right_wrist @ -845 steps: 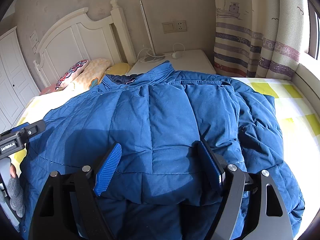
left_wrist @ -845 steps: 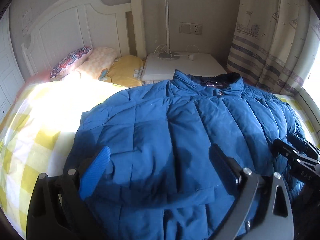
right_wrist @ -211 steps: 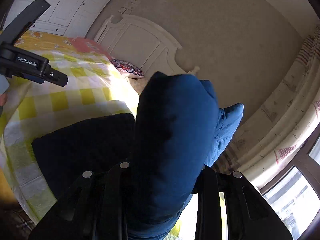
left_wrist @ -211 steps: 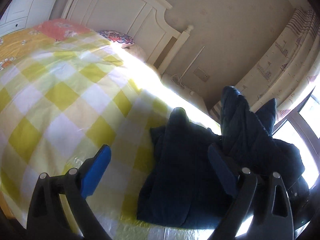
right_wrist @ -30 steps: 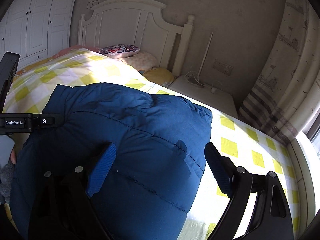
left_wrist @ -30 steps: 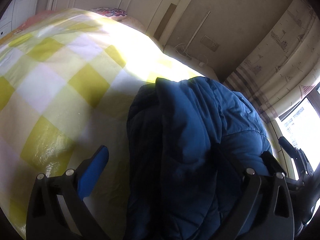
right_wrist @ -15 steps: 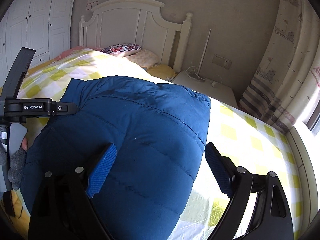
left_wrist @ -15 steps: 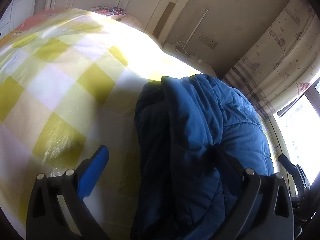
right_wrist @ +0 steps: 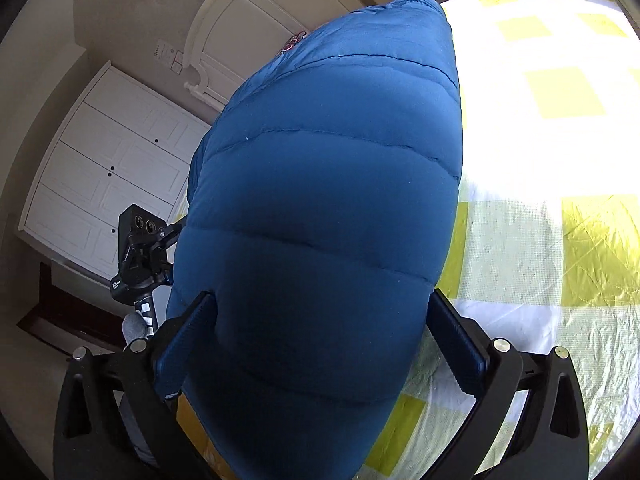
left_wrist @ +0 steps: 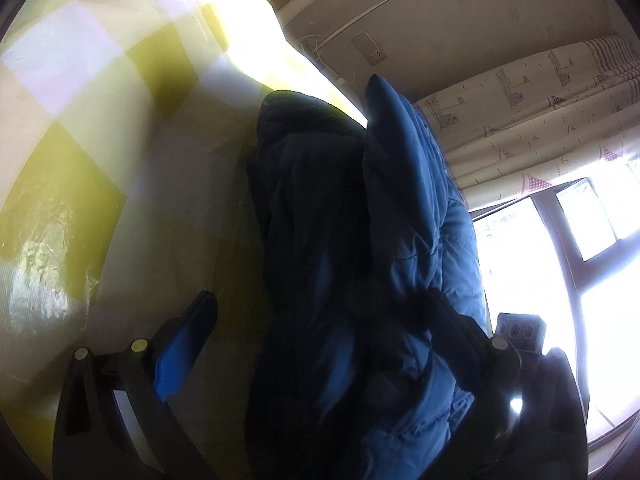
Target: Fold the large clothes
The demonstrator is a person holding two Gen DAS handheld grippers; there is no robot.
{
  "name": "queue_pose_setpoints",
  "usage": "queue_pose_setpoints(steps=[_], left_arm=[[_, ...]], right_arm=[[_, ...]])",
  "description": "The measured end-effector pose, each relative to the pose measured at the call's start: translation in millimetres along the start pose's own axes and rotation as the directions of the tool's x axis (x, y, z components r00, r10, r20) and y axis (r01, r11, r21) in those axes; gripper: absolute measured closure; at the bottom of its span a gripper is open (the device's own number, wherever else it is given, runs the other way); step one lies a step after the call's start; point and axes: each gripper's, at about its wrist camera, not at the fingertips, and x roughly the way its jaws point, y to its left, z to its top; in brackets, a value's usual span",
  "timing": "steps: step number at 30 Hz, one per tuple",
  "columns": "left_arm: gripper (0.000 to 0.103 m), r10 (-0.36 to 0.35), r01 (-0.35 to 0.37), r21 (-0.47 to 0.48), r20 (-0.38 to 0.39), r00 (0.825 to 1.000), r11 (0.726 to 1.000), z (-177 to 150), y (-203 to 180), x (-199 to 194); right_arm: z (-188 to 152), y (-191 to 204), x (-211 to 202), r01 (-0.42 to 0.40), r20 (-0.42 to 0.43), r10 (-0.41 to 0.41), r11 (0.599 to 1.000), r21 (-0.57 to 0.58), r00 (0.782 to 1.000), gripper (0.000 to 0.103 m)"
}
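Observation:
The folded blue puffer jacket (right_wrist: 328,160) lies as a thick bundle on the yellow-checked bed (right_wrist: 540,240). My right gripper (right_wrist: 320,300) is rolled sideways. Its jaws are opening, and the jacket's end bulges between them and fills the gap. In the left wrist view the jacket (left_wrist: 400,208) stands dark against the window. My left gripper (left_wrist: 320,304) is open around its near end: the right finger is sunk in the fabric, while the blue left pad (left_wrist: 184,344) is clear of it over the bed (left_wrist: 80,160). Each gripper's body shows in the other's view, the left gripper (right_wrist: 140,256) and the right gripper (left_wrist: 520,332).
A white headboard (right_wrist: 256,12) and white wardrobe (right_wrist: 104,168) stand behind the jacket. A patterned curtain (left_wrist: 540,120), a bright window (left_wrist: 540,260) and a wall socket (left_wrist: 370,50) are on the far side. Bed cover spreads to the jacket's right in the right wrist view.
The right gripper has rolled sideways and dropped onto the jacket, and its jaws now straddle the bundle's end. The left gripper has tilted and moved in closer along the jacket's edge.

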Motion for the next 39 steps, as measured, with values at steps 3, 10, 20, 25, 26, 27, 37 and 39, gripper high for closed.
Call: queue_pose_setpoints(steps=[3,10,20,25,26,27,37,39], left_arm=[[0.002,-0.013,0.013,0.011,-0.024,1.000,1.000,2.7,-2.6,4.4],[0.003,-0.048,0.057,0.120,-0.079,0.996,0.991,-9.1,-31.2,35.3],[0.045,-0.151,0.131,0.139,0.140,0.979,0.982,-8.2,-72.9,26.3],[0.044,-0.201,0.163,0.232,0.152,0.968,0.959,25.7,-139.7,63.6],[0.044,-0.195,0.158,0.238,0.139,0.971,0.958,32.3,-147.5,76.4],[0.044,-0.182,0.150,0.236,0.121,0.976,0.960,36.5,-153.6,91.9],[0.021,-0.055,0.052,0.164,0.014,0.998,0.985,32.9,-136.3,182.7],[0.015,0.007,-0.014,0.165,0.043,0.999,0.986,35.6,-140.3,167.9]], right_arm=[[0.4,-1.9,2.8,-0.019,-0.001,0.019,1.000,0.010,1.000,0.004],[-5.6,-3.2,7.8,-0.040,0.043,0.040,0.999,-0.010,0.998,0.004],[7.0,44.4,-52.2,0.191,0.333,-0.078,0.928,-0.321,0.940,0.029],[47.1,14.9,-104.7,0.235,0.418,-0.095,0.925,-0.298,0.904,0.030],[54.4,2.2,-109.2,0.232,0.412,-0.105,0.934,-0.272,0.905,0.030],[60.5,-12.9,-111.9,0.237,0.408,-0.121,0.940,-0.246,0.905,0.030],[55.8,-111.3,-103.4,0.249,0.301,-0.236,0.969,-0.003,0.924,0.016],[61.0,-105.8,-107.0,0.312,0.272,-0.303,0.950,0.011,0.913,0.013]])
